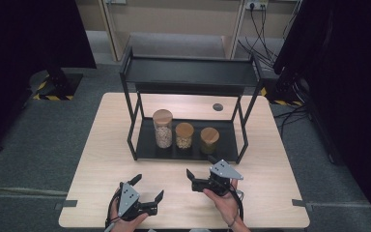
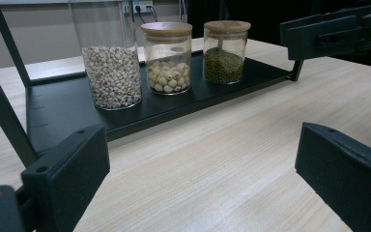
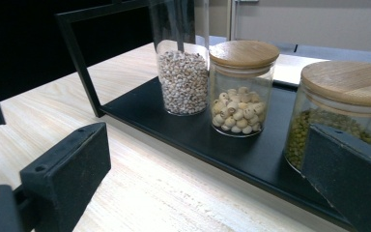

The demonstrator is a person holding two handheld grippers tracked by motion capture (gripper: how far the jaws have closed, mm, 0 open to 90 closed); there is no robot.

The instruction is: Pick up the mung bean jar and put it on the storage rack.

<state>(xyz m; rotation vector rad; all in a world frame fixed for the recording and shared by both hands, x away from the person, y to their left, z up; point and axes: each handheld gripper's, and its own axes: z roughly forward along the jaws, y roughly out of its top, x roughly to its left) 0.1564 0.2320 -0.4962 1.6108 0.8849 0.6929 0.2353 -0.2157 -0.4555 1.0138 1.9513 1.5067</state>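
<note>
The high view shows both the left gripper [image 1: 149,188] and right gripper [image 1: 199,172], jaws spread, empty. The right gripper view resolves green beans in the nearest jar [image 3: 340,108].

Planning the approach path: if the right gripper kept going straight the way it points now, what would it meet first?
Probably the rack's lower shelf edge, then the jar of green beans on it. The right gripper is open, and depth is hard to judge.

Black rack [image 1: 188,145], tan wooden jar lids [image 3: 244,52].
</note>
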